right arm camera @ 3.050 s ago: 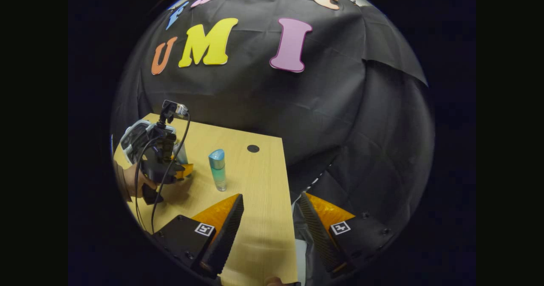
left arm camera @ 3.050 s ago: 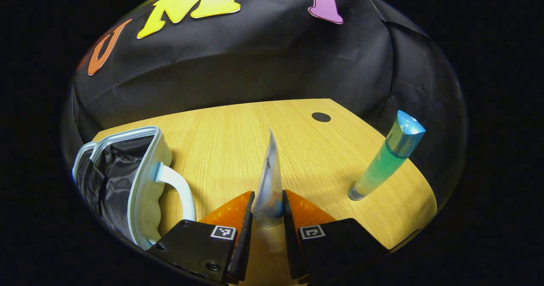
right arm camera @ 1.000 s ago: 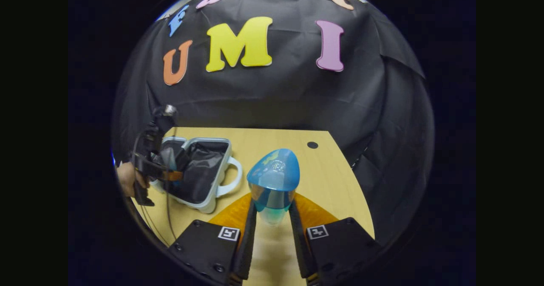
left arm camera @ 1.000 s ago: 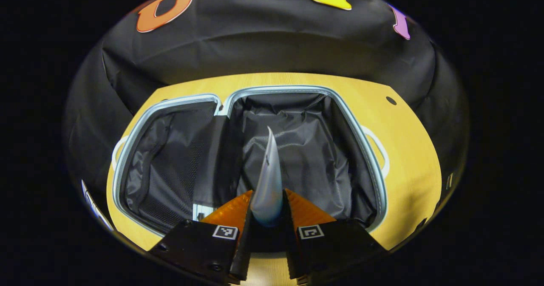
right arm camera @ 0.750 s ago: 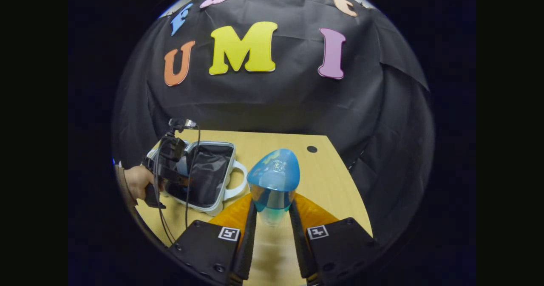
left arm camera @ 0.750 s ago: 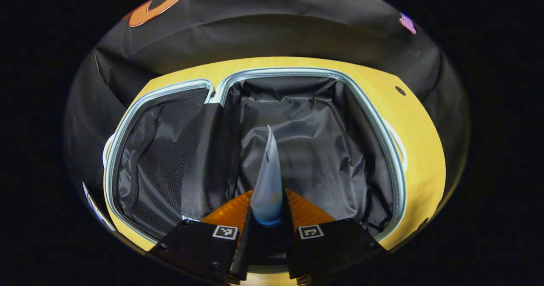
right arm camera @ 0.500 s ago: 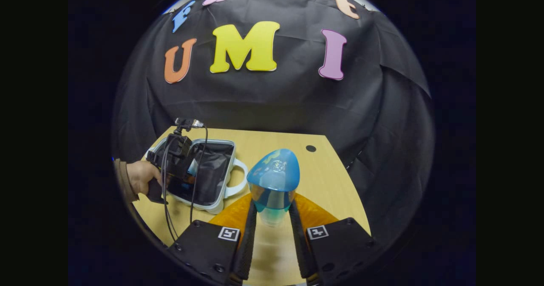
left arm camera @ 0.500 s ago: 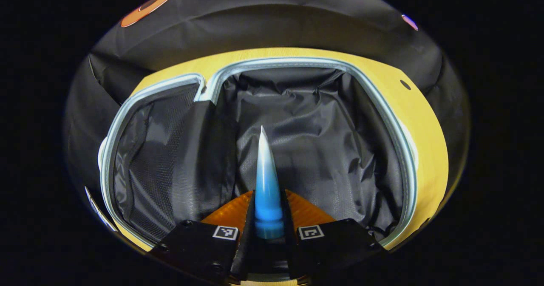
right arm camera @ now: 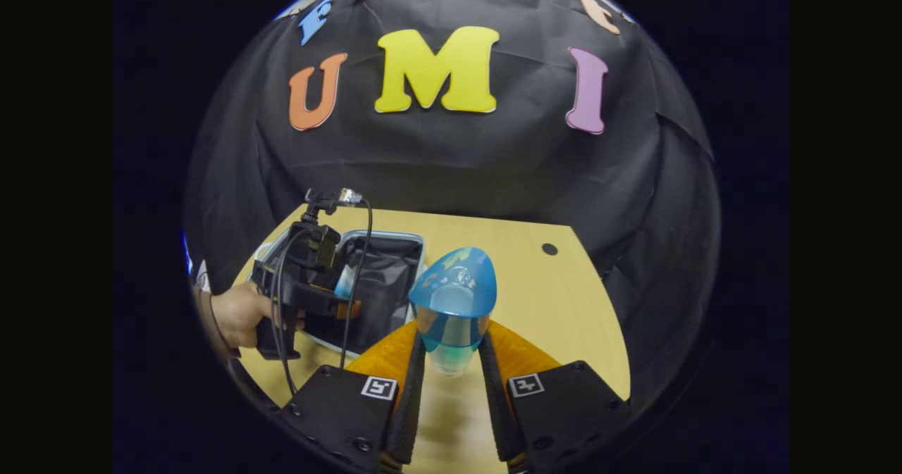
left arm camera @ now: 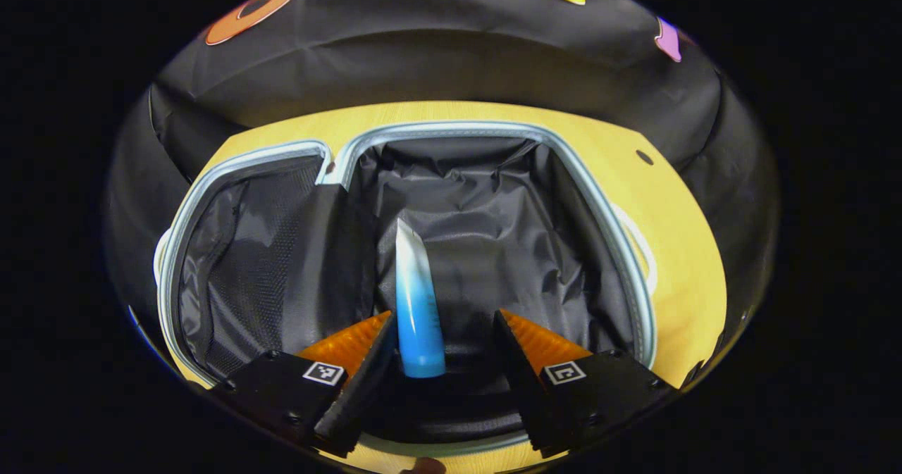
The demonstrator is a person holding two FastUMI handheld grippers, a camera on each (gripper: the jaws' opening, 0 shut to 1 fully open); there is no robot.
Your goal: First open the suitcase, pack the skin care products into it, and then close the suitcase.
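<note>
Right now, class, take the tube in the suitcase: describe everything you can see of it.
The tube is a soft squeeze tube, white at its flat crimped end and shading to bright blue at its round cap end. It lies in the right half of the open suitcase, on the black lining, cap towards the camera. The left gripper stands open around it; whether the left jaw touches it is unclear.

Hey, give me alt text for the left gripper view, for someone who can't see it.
The open left tool hangs over an open suitcase on a wooden table, and a blue-and-white tube sits between its spread orange fingers, against the left one and apart from the right. The suitcase has black lining, a pale blue rim and a mesh-lined left half.
</note>
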